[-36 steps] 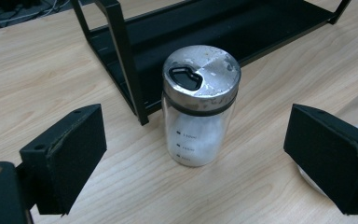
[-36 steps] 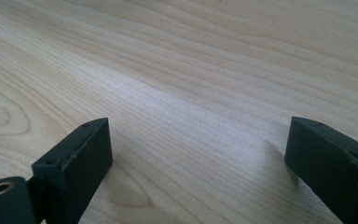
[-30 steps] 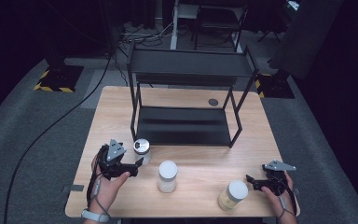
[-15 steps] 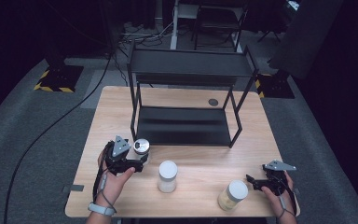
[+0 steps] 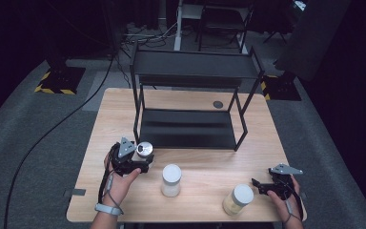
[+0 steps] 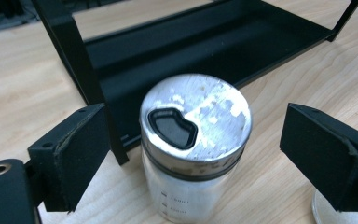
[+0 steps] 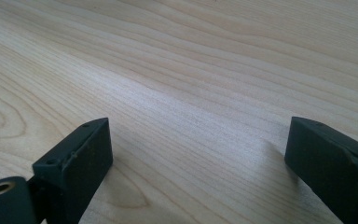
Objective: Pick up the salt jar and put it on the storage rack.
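jaws of the left gripper (image 6: 193, 154) stand apart on either side of the upright shaker (image 6: 195, 140), pads clear of it, having just narrowed. shaker stands by the rack (image 5: 190, 129) leg. right gripper (image 5: 262, 187) rests well apart, jaws spread over bare table (image 7: 205, 74).
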{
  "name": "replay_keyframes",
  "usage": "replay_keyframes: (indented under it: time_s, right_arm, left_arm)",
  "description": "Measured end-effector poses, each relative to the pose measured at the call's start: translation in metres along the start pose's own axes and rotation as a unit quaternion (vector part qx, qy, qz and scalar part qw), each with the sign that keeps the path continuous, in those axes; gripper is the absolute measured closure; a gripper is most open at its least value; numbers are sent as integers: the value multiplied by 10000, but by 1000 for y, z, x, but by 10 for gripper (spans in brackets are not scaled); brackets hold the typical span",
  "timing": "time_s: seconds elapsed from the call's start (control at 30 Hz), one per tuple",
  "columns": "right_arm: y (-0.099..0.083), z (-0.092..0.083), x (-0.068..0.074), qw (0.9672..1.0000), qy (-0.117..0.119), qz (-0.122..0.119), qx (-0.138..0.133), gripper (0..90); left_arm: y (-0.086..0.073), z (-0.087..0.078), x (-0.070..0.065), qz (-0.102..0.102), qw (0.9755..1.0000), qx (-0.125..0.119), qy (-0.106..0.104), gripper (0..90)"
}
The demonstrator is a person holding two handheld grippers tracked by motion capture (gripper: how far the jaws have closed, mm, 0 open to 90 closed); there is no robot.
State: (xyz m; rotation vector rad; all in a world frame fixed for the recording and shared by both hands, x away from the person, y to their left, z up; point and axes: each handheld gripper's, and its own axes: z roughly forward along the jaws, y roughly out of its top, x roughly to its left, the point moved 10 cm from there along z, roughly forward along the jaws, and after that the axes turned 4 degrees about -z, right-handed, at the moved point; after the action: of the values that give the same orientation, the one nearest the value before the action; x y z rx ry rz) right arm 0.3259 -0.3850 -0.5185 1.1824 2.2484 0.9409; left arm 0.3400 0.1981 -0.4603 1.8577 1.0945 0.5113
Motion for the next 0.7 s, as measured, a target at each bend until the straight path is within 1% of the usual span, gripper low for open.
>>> replay_keyframes:
  time_s: [0.07, 0.1, 0.13, 0.3, 0.37, 0.47, 0.5, 0.6, 0.67, 0.7]
  right_arm:
    - [0, 0, 0, 10000, 0, -1, 0, 75]
    - [0, 0, 0, 10000, 0, -1, 0, 75]
    - [0, 0, 0, 10000, 3, -1, -1, 75]
    - [0, 0, 0, 10000, 1, -1, -1, 75]
    - [0, 0, 0, 10000, 0, -1, -1, 75]
    - [0, 0, 0, 10000, 3, -2, 0, 75]
    - [0, 0, 0, 10000, 1, -1, -1, 75]
    - [0, 0, 0, 10000, 2, -1, -1, 75]
    - [0, 0, 0, 10000, 2, -1, 0, 75]
    - [0, 0, 0, 10000, 3, 0, 0, 75]
  left_arm:
    - [-3, 2, 1, -31, 10000, 26, 15, 78]
    - [-4, 4, 2, -42, 10000, 84, 5, 78]
    - [-4, 6, 2, -14, 9999, 130, -5, 77]
    - [-4, 11, 1, -10, 9998, 180, -56, 83]
    - [-5, 14, 0, 19, 9996, 257, -65, 89]
    - [-5, 19, 1, -14, 9994, 346, -46, 102]
    - [-5, 20, 2, -2, 9993, 365, -53, 110]
    - [-5, 25, 4, -57, 9992, 387, -62, 138]
    - [-6, 27, 3, -21, 9991, 419, -101, 187]
    - [-6, 28, 3, 41, 9989, 450, -102, 216]
